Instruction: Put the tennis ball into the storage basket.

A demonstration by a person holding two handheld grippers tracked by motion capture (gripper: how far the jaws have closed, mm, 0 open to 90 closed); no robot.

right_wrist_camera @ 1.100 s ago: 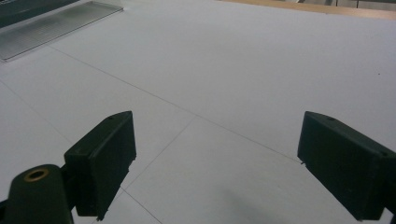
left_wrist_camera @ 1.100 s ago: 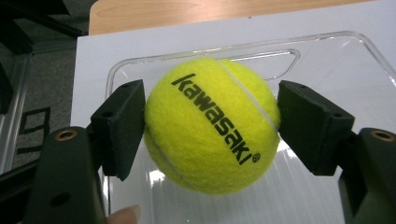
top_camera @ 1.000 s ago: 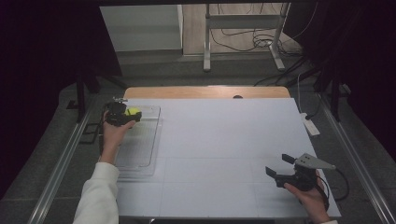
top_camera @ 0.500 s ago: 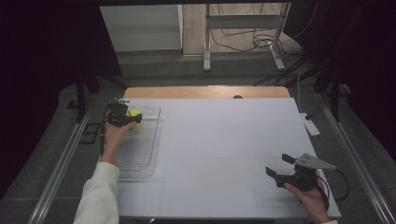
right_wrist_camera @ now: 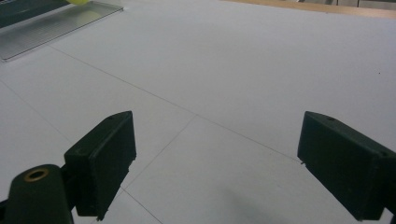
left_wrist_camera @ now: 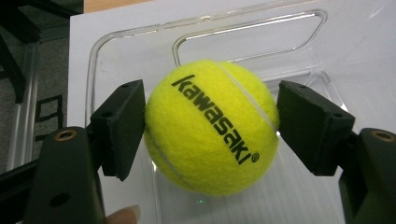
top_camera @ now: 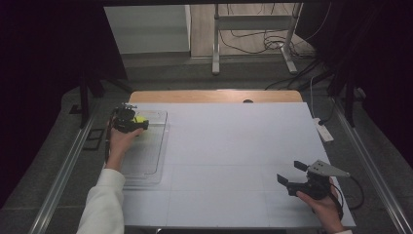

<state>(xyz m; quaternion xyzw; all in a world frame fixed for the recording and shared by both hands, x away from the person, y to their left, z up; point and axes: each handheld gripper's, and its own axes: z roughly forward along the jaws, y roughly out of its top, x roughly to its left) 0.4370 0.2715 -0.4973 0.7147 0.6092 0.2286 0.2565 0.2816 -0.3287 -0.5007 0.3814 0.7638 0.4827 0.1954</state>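
A yellow tennis ball (left_wrist_camera: 210, 126) printed "kawasaki" sits between the jaws of my left gripper (left_wrist_camera: 210, 128), both pads pressed against its sides. In the high view the left gripper (top_camera: 139, 122) holds the ball (top_camera: 140, 119) over the far end of a clear plastic tray (top_camera: 146, 156) at the table's left. My right gripper (top_camera: 292, 173) rests near the front right of the table, jaws wide apart with nothing between them; its own view shows the jaws (right_wrist_camera: 243, 163) over bare white tabletop.
The white table (top_camera: 229, 146) has a wooden strip along its far edge (top_camera: 214, 96). A white power strip (top_camera: 323, 130) lies at the right edge. Metal rails run along both sides on the floor.
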